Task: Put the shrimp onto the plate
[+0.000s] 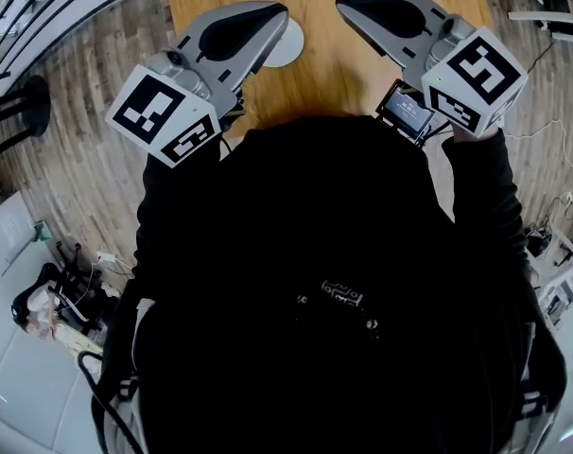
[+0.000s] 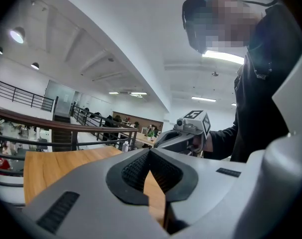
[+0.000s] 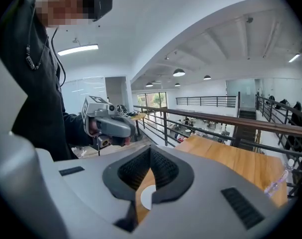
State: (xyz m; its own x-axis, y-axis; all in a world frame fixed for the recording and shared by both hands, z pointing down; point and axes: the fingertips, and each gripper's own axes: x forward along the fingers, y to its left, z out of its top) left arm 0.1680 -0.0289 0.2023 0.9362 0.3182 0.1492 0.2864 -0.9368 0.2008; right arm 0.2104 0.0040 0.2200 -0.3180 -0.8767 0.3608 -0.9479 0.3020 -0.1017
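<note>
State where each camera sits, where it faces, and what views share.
Head view: on the person's head, looking steeply down at torso, left gripper, right gripper, table.
Left gripper view: along its shut jaws over the table; right gripper beyond.
Right gripper view: along its shut jaws; left gripper beyond, plate below.
All three show the table.

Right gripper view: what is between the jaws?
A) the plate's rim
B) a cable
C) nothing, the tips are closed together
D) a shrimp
C: the right gripper has its jaws meeting at the tips with nothing gripped. The white plate only shows through the gap, lying on the wooden table beyond.
</note>
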